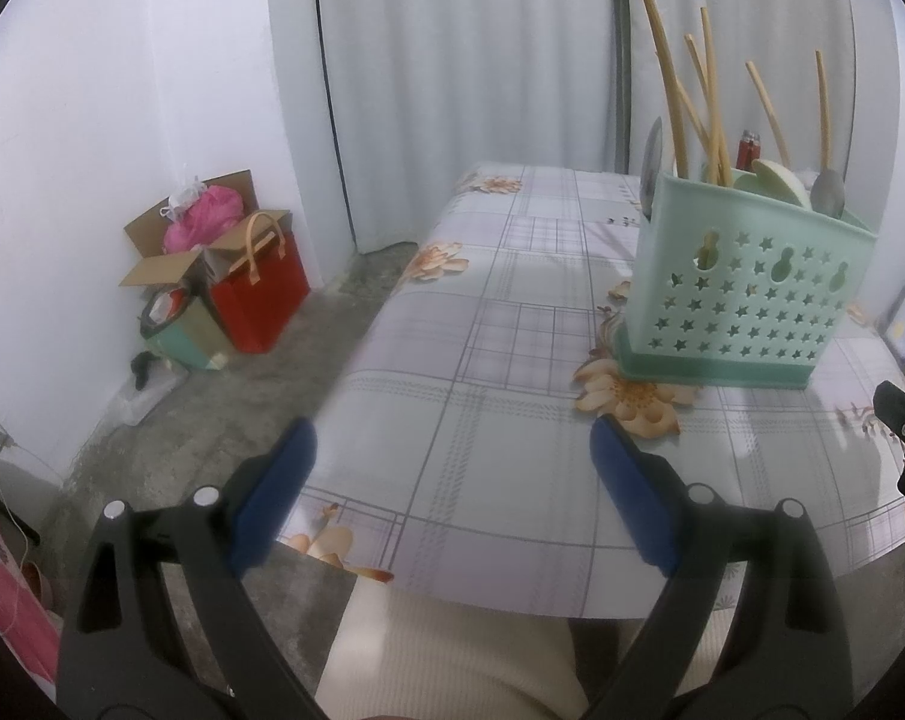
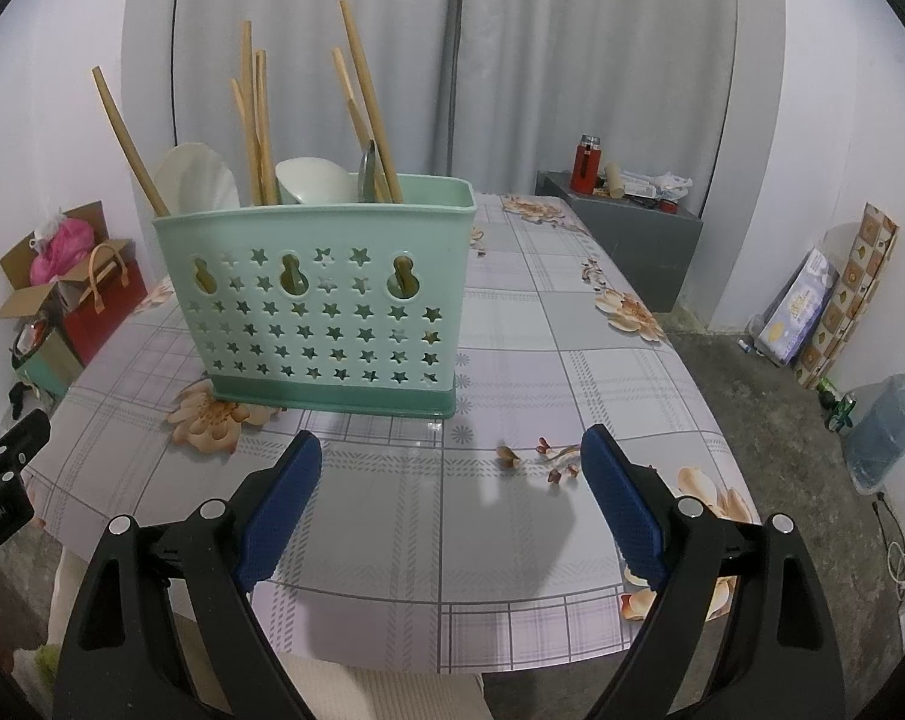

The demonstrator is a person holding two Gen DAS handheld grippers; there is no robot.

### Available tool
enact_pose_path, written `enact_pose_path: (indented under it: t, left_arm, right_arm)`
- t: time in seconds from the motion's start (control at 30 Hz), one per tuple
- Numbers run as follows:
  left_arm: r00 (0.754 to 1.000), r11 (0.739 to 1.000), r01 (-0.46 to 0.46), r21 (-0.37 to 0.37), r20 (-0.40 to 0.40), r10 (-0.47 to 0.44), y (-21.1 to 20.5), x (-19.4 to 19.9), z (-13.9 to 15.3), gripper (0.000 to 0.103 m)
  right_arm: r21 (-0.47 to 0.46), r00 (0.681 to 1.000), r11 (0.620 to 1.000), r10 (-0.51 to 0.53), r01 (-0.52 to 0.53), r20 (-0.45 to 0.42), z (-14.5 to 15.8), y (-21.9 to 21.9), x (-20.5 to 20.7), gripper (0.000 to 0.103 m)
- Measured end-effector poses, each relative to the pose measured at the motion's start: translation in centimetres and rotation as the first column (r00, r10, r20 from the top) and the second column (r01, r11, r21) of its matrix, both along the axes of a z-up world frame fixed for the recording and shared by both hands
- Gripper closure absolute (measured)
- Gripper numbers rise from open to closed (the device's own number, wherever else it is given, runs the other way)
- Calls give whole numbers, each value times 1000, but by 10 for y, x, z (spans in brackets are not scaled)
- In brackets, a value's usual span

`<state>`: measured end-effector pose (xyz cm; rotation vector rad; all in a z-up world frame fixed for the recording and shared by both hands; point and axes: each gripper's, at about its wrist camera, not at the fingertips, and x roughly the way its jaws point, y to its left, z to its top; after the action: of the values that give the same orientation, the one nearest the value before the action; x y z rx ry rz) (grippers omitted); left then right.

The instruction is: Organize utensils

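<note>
1. The left gripper [image 1: 452, 450] is held wide apart and empty above the near table [image 1: 512, 312] edge, presumably at rest.
2. The right gripper [image 2: 452, 468] is likewise spread with nothing between its pads, just short of the green utensil caddy [image 2: 314, 306].
3. Chopsticks [image 2: 368, 102], spoons [image 2: 197, 180] and a metal utensil [image 2: 368, 174] are seen standing upright inside the caddy, so sorting is judged largely finished.

Utensil basket [image 2: 314, 300] on table [image 2: 542, 360], chopsticks [image 2: 368, 102] and spoons [image 2: 197, 177] inside
</note>
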<state>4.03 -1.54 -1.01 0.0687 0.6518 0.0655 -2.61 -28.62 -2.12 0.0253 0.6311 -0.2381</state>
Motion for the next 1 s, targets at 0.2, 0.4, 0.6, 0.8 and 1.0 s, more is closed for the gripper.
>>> enact_pose_path:
  t: [0.2,0.4,0.6,0.8,1.0]
  left_arm:
    - [1000,1000,1,-1,1,-1,0,0,0,15]
    - [1000,1000,0,-3,0,0,-1,0,0,15]
    - [1000,1000,1,-4,0,-1,-1,0,0,15]
    - [1000,1000,0,-4,1,0,0,0,1,15]
    - [1000,1000,-1,-4,2,1,0,0,1,15]
  right_arm:
    - [-2,1000,1000,-1,1,4,1,-1,-1,17]
    - [-3,1000,1000,0,0,4,1,0,-1,17]
    - [-5,1000,1000,2,-1,6,3,1,-2,17]
    - [-6,1000,1000,2,-2,7,3,0,-2,17]
    - [-6,1000,1000,2,-2,7,3,1,-2,17]
